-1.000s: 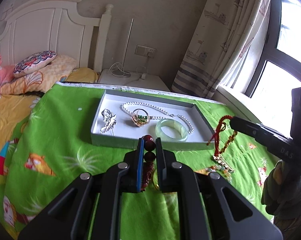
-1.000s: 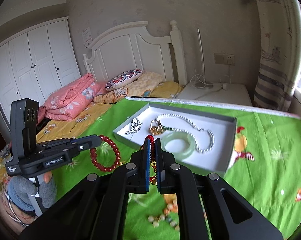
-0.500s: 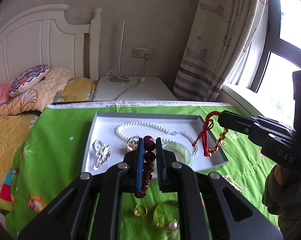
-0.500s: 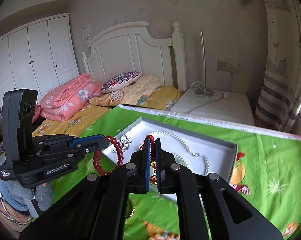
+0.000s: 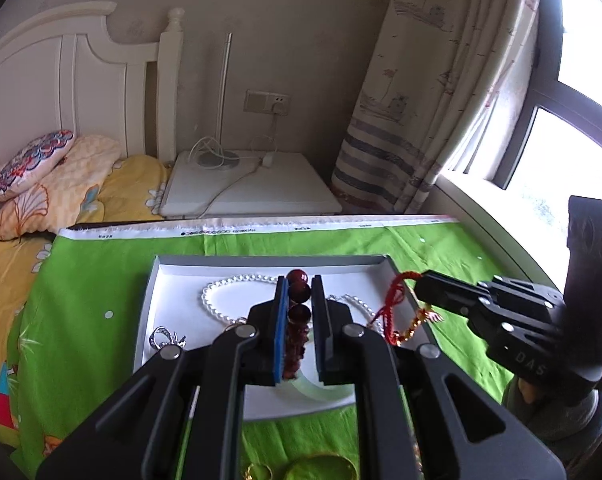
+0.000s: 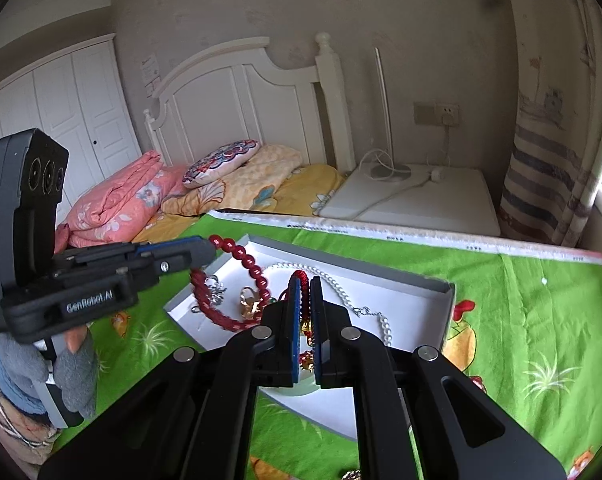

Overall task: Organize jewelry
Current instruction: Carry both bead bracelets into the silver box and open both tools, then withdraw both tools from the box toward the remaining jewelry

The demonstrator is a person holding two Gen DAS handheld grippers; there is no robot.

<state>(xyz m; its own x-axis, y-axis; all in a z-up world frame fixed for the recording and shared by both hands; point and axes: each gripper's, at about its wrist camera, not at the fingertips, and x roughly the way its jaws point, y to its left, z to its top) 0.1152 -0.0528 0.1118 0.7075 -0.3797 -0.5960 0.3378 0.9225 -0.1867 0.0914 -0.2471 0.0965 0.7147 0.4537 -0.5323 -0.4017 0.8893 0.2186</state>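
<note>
A: Biggest first: what does each camera give that the other lacks?

B: The right wrist view has the white wardrobe [image 6: 65,116] and the pink quilt [image 6: 121,204]. The left wrist view has the window [image 5: 573,92] and, at its bottom edge, a gold ring [image 5: 257,471] on the green cloth [image 5: 85,280]. Both show the grey tray [image 5: 151,280], where a pearl necklace [image 5: 221,286] and a silver brooch [image 5: 165,338] lie.

A: And the grippers?

B: The left gripper [image 5: 299,286] is clamped on a dark red bead bracelet [image 6: 257,274], whose loop hangs over the tray. The right gripper [image 6: 305,284] is pinched tight on a red cord bracelet [image 5: 395,300] with gold beads, dangling over the tray's right rim.

A: What changed over the last second?

B: Both grippers carried their bracelets from above the cloth, in front of the tray, to above the tray. The headboard [image 5: 61,80] and curtain [image 5: 433,92] loom larger.
</note>
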